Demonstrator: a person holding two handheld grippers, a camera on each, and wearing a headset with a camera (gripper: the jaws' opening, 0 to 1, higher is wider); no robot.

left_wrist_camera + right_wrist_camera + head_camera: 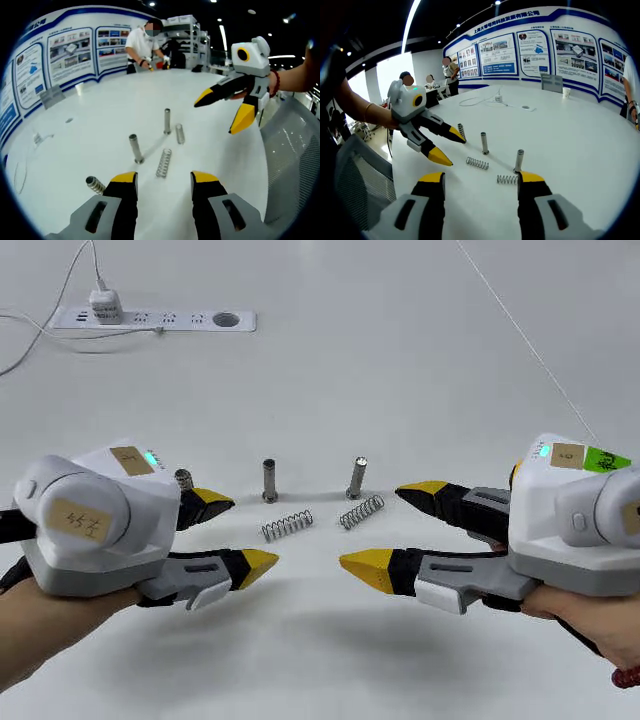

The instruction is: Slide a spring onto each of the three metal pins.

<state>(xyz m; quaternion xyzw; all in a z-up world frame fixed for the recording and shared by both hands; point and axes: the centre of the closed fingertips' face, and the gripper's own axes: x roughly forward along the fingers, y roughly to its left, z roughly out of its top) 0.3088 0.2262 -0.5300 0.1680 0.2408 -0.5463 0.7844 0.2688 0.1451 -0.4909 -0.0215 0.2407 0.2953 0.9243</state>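
Three metal pins stand in a row on the white table (330,380). The left pin (184,479) wears a spring and sits just behind my left gripper's upper jaw. The middle pin (269,480) and the right pin (357,477) are bare. Two loose springs lie in front of them: one (287,525) below the middle pin, one (362,511) below the right pin. My left gripper (245,532) and right gripper (378,526) face each other, both open and holding nothing. In the left gripper view the nearer spring (164,162) lies just ahead of the jaws. In the right gripper view a spring (508,178) lies between the jaws.
A white power strip (150,318) with a plugged charger and cables lies at the far left. A thin cable (530,345) runs across the far right. A mesh chair (295,150) stands beside the table, and a person (142,47) works at its far end.
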